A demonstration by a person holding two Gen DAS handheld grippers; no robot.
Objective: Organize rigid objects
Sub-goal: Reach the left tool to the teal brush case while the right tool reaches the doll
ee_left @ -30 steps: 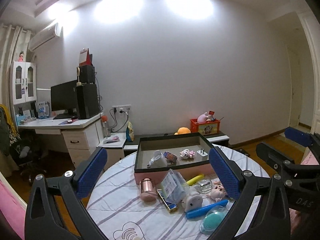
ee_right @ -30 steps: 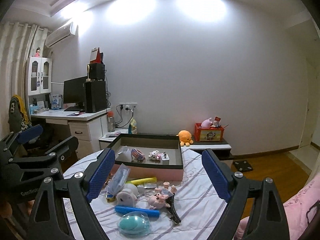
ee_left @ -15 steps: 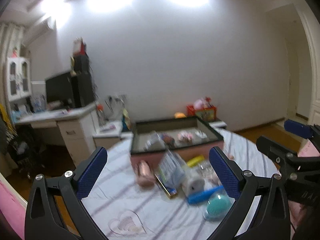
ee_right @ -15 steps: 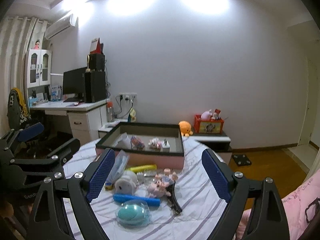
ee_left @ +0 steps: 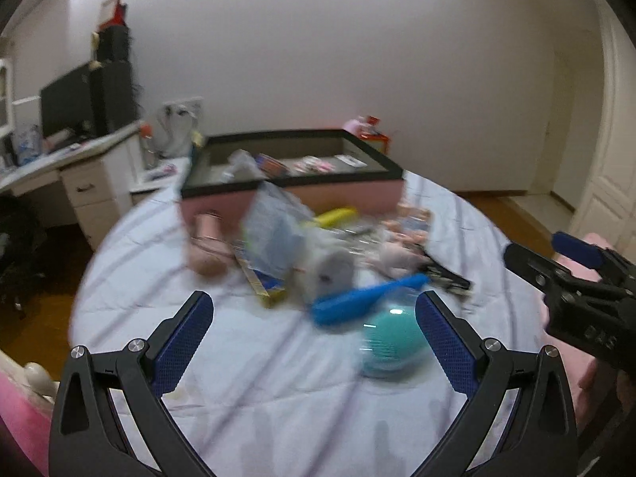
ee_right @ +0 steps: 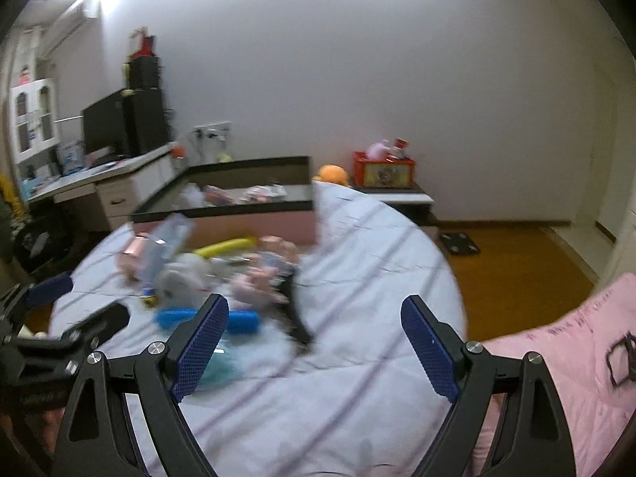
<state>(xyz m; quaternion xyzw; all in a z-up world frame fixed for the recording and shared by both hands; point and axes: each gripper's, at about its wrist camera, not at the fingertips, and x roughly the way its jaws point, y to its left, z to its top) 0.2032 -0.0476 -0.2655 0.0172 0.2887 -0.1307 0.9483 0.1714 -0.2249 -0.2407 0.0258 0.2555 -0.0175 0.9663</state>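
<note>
A pile of small objects lies on a round table with a striped cloth (ee_left: 246, 377): a teal brush (ee_left: 391, 342), a blue tube (ee_left: 367, 303), a yellow tube (ee_left: 336, 216), a pink cup (ee_left: 206, 244), a clear bag (ee_left: 274, 234), pink toy figures (ee_left: 401, 254) and a black clip (ee_right: 294, 310). Behind them stands a pink box with a dark rim (ee_left: 294, 194) holding several items. My left gripper (ee_left: 312, 338) is open and empty above the table, just short of the pile. My right gripper (ee_right: 314, 342) is open and empty, to the right of the pile. Both views are blurred.
A desk with a monitor (ee_right: 103, 127) stands at the back left. A low shelf with a red box (ee_right: 383, 173) and an orange plush (ee_right: 334, 175) is behind the table. A pink bed cover (ee_right: 576, 353) is at the right. Wooden floor (ee_right: 516, 262) lies beyond.
Both grippers have tilted down and moved closer to the table, so the pile now fills the middle of the views. Both stay open and empty.
</note>
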